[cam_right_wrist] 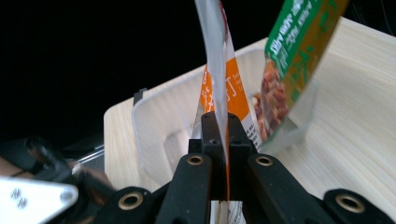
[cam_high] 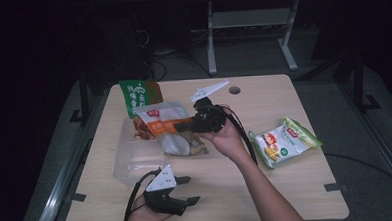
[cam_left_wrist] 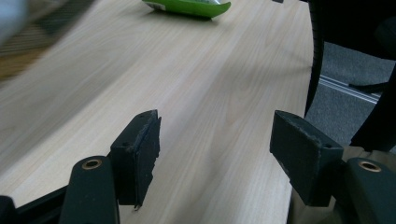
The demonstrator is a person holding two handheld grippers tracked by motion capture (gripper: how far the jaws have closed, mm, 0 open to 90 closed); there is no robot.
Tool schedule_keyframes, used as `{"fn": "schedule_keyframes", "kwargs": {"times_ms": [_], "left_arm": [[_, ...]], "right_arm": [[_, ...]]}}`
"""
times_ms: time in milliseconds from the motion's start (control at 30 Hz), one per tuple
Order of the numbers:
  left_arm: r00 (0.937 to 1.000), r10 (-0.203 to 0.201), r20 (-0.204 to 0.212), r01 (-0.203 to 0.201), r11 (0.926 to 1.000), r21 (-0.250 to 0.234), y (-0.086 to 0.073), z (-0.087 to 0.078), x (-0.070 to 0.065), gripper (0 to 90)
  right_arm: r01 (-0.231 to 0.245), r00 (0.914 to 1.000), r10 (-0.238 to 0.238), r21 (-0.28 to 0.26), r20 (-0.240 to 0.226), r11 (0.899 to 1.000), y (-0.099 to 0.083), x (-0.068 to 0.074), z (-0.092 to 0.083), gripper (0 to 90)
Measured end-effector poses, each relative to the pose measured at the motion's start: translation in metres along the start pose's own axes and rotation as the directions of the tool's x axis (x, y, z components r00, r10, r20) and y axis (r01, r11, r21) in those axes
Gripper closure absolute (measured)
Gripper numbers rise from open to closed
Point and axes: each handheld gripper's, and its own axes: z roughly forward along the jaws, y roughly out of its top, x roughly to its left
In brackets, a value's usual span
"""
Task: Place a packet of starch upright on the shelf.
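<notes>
step: packing snacks into bin (cam_high: 124, 166) | right gripper (cam_right_wrist: 219, 126) clamped on orange packet (cam_high: 159, 117), above bin | left gripper (cam_left_wrist: 215, 144) wide, empty | next: lower, release

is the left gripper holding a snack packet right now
No, the left gripper has its jaws apart over bare table, with nothing between them.

I see an orange-and-white packet (cam_right_wrist: 219, 88) pinched in my black right gripper (cam_right_wrist: 219, 135), a green-and-brown bag (cam_right_wrist: 292, 60) just beside it, and a clear bin (cam_high: 131, 161) on the pale woodgrain table (cam_high: 278, 97).
</notes>
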Motion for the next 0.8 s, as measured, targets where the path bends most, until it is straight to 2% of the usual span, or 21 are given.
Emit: {"fn": "schedule_keyframes", "kwargs": {"times_ms": [133, 233, 433, 567, 633, 667, 700, 800], "left_arm": [[0.9999, 0.015, 0.003, -0.015, 0.9999, 0.006, 0.0, 0.0, -0.004, 32.9], [0.9991, 0.043, 0.002, -0.043, 0.999, 0.008, 0.0, 0.0, -0.005, 32.9], [0.9996, 0.029, -0.004, -0.029, 0.9995, 0.013, -0.003, 0.001, -0.006, 32.7], [0.9997, 0.02, -0.009, -0.02, 0.9998, 0.006, -0.004, -0.001, -0.004, 32.5], [0.9999, 0.001, -0.012, -0.002, 0.9999, -0.011, -0.005, -0.001, -0.004, 32.5], [0.9999, 0.001, -0.016, -0.002, 0.9999, -0.011, -0.005, -0.001, -0.004, 32.1], [0.9998, 0.001, -0.019, -0.002, 1.0, -0.009, -0.005, -0.001, -0.004, 32.1], [0.9997, 0.006, -0.024, -0.006, 1.0, -0.006, -0.005, -0.002, -0.004, 31.7]], "right_arm": [[0.012, 0.9996, -0.012, -0.011, -0.025, 1.0, 0.009, 0.001, 0.013, 90.0], [0.018, 0.999, -0.019, -0.023, -0.039, 1.0, 0.015, 0.001, 0.023, 90.0], [0.006, 0.9968, -0.009, -0.047, -0.079, 0.999, 0.023, -0.001, 0.046, 90.0], [0.017, 0.9956, -0.021, -0.042, -0.091, 0.999, 0.026, -0.001, 0.064, 90.0], [0.012, 0.9947, -0.016, -0.036, -0.101, 0.999, 0.028, -0.001, 0.074, 90.0], [0.007, 0.9942, -0.009, -0.012, -0.107, 1.0, 0.03, -0.001, 0.085, 90.0], [0.007, 0.9942, -0.009, -0.012, -0.107, 1.0, 0.03, -0.001, 0.085, 90.0], [0.02, 0.9943, -0.018, 0.017, -0.105, 1.0, 0.033, -0.004, 0.101, 90.0]]}}
